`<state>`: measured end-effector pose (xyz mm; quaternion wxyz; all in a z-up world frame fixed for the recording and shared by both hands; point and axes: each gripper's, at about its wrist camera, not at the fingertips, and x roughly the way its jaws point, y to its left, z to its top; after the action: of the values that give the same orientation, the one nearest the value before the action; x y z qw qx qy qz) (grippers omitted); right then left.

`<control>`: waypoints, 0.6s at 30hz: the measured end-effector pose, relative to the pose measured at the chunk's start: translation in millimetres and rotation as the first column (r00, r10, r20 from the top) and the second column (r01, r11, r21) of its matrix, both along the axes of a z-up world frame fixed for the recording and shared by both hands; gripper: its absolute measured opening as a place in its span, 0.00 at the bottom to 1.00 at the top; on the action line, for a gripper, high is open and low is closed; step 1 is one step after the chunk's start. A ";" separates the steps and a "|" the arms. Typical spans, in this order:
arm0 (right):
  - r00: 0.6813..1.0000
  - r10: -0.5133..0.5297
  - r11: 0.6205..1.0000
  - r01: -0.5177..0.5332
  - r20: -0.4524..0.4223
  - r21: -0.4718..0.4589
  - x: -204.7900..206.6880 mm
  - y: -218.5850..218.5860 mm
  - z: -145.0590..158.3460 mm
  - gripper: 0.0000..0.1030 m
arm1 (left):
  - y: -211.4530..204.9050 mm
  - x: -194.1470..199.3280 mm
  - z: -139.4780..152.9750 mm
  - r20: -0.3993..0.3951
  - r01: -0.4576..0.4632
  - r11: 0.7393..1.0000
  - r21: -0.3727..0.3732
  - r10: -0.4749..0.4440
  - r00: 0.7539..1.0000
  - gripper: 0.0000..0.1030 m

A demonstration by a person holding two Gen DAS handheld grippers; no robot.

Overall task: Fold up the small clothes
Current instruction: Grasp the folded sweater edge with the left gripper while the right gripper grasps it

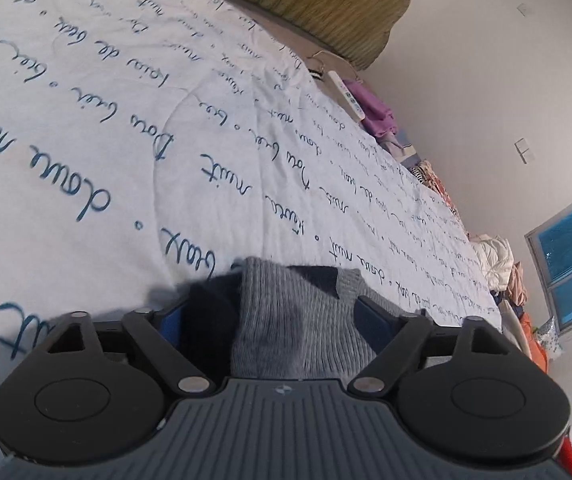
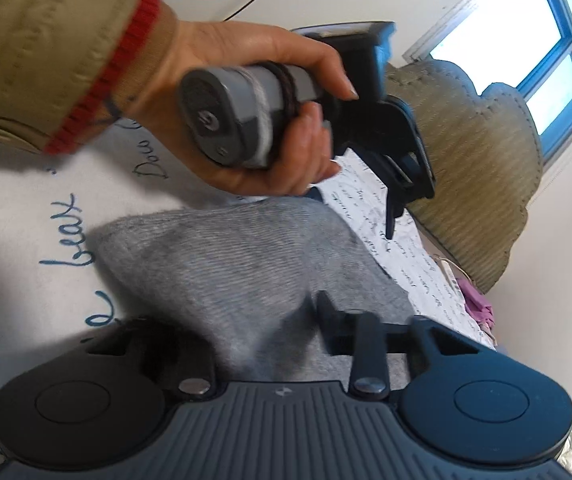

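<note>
A small grey knit garment (image 1: 286, 320) with a dark navy part lies on the white bedsheet (image 1: 126, 120) printed with blue script. In the left wrist view it fills the gap between my left gripper's (image 1: 276, 312) wide-apart blue pads, bunched up against the body. In the right wrist view the same grey garment (image 2: 226, 256) lies spread in front of my right gripper (image 2: 270, 316), whose fingers are partly covered by the cloth. The person's hand holds the left gripper (image 2: 397, 184) above the garment's far edge.
A large olive-green ribbed cushion (image 1: 305, 4) lies at the head of the bed, also in the right wrist view (image 2: 477, 184). A remote control (image 1: 345, 96) and purple cloth (image 1: 373, 112) lie along the bed's far edge, with piled clothes (image 1: 497, 264) and a blue-framed window (image 1: 569, 256) beyond.
</note>
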<state>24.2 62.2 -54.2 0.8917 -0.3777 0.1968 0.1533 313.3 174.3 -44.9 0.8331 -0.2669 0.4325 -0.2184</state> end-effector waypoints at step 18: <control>0.999 0.017 0.970 -0.007 -0.038 0.242 2.4 -38.0 29.4 0.09 | -68.6 -30.0 56.9 0.159 -0.046 0.893 0.449 -0.029 0.987 0.10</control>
<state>26.6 24.3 -24.9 0.9260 -0.2644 0.1922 0.1891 283.3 105.7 12.0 0.9054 -0.0498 0.4012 -0.1296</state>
